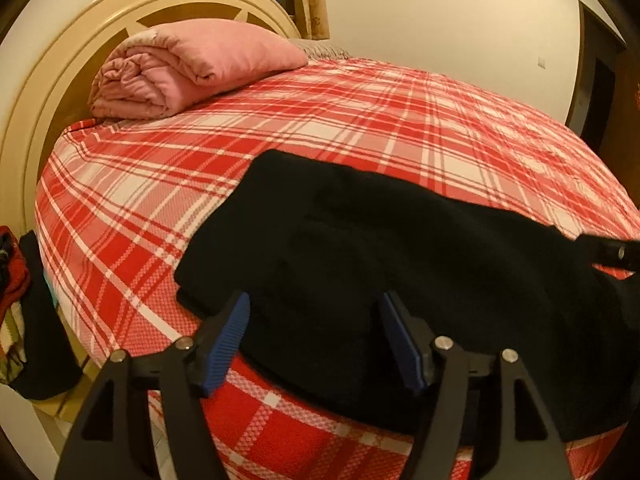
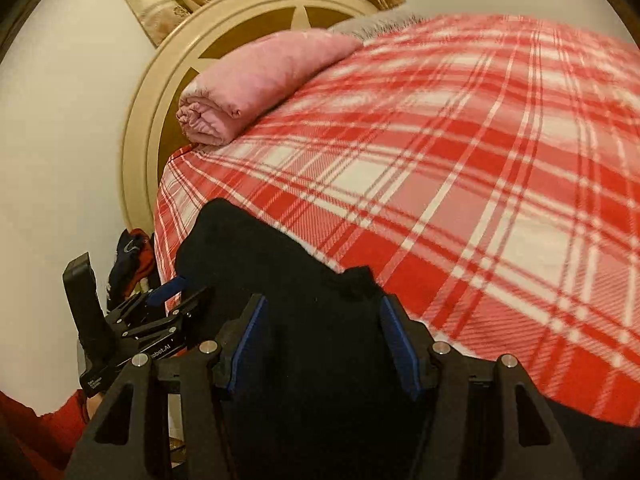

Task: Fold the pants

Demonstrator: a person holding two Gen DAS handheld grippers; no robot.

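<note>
Black pants (image 1: pixel 380 248) folded on bed (image 1: pixel 360 128), under both grippers. Left gripper (image 1: pixel 316 340) and right gripper (image 2: pixel 322 344) spread apart, gripping nothing.

The black pants (image 1: pixel 400 260) lie folded in a broad flat bundle on the bed (image 1: pixel 360 128), which wears a red and white plaid sheet. They sit toward the near edge of the bed, running from its middle off to the right. The left gripper (image 1: pixel 316 320) hangs over the near edge of the pants with its jaws apart; its blue pads (image 1: pixel 224 344) stand on either side of the cloth without pressing it. A rolled pink blanket (image 1: pixel 192 68) rests at the far left end of the bed, against the cream headboard (image 1: pixel 60 92). At the right edge of the pants, the black tip of the right gripper (image 1: pixel 612 250) shows, too little to read.
</note>
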